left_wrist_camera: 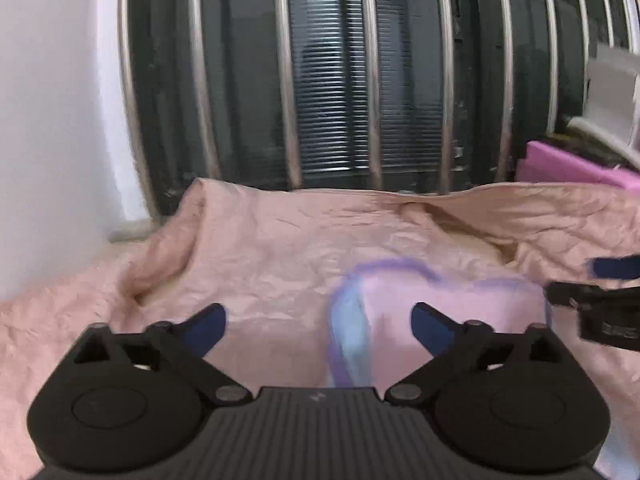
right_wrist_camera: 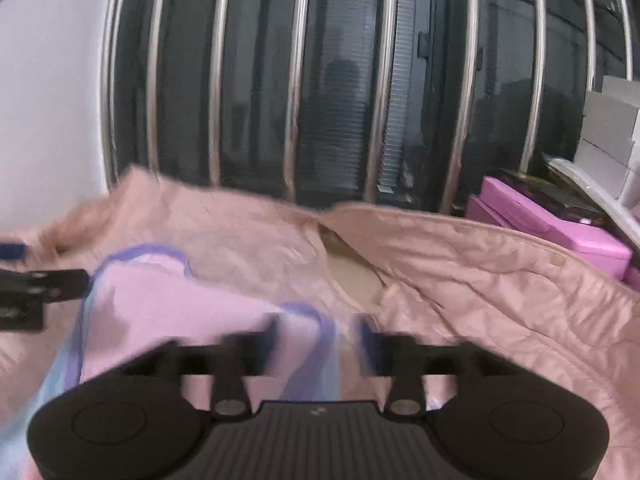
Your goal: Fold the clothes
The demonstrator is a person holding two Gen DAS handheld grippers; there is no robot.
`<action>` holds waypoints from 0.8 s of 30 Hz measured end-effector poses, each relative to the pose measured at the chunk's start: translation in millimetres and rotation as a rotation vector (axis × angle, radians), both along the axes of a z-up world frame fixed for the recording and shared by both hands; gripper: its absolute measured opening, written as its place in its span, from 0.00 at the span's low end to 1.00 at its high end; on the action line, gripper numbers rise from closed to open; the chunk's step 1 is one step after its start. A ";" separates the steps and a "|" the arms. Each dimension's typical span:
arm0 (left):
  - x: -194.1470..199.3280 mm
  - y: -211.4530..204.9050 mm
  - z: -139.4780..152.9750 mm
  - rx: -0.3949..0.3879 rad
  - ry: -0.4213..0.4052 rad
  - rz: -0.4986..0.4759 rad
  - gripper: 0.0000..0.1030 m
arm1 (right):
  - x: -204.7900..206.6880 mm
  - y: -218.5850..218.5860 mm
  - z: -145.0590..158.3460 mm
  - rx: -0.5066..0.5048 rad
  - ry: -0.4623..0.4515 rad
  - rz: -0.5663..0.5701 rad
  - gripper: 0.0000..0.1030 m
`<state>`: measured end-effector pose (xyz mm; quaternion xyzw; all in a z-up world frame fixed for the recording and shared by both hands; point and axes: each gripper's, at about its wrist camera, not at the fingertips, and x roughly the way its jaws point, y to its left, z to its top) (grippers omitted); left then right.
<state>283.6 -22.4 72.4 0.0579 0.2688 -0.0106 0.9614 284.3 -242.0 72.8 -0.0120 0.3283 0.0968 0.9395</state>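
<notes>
A light pink garment [left_wrist_camera: 448,312] with purple trim and a pale blue strip lies crumpled on a pink quilted blanket [left_wrist_camera: 280,232]. My left gripper [left_wrist_camera: 318,320] stands wide open just above the blanket, and the garment's left edge lies between its fingers without being held. In the right wrist view the garment [right_wrist_camera: 160,304] spreads to the left. My right gripper [right_wrist_camera: 318,340] is blurred and half closed, its fingers on either side of the purple-trimmed edge with a gap still showing. Each gripper shows at the edge of the other's view: the right gripper [left_wrist_camera: 600,296] and the left gripper [right_wrist_camera: 28,284].
The blanket [right_wrist_camera: 500,288] is rumpled, with a fold gap showing a tan surface [right_wrist_camera: 352,276]. Behind it is a dark window with upright metal bars [right_wrist_camera: 296,100]. Magenta boxes [right_wrist_camera: 552,224] and white boxes [right_wrist_camera: 612,128] stand at the back right. A white wall [left_wrist_camera: 48,120] is on the left.
</notes>
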 end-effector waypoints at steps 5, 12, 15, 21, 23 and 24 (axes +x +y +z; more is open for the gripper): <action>-0.8 -6.4 -10.8 0.089 0.119 -0.114 0.92 | 0.8 -7.1 2.6 0.002 0.197 0.030 0.79; 15.7 -16.1 -50.1 0.134 0.303 -0.147 0.15 | 13.8 -7.7 -20.2 -0.028 0.427 0.060 0.32; 18.0 -5.9 -49.9 0.067 0.292 -0.123 0.03 | 18.0 1.4 -27.6 -0.068 0.397 0.085 0.17; 0.3 -1.5 -13.5 -0.002 -0.041 -0.025 0.32 | 9.1 1.0 -2.1 -0.032 0.016 -0.038 0.06; -7.0 -4.5 -1.3 0.052 -0.081 0.002 0.83 | 2.3 -1.2 6.1 -0.022 -0.107 -0.076 0.29; -11.3 -4.3 3.6 0.072 -0.101 0.004 0.92 | -1.0 -2.3 10.1 -0.016 -0.169 -0.095 0.46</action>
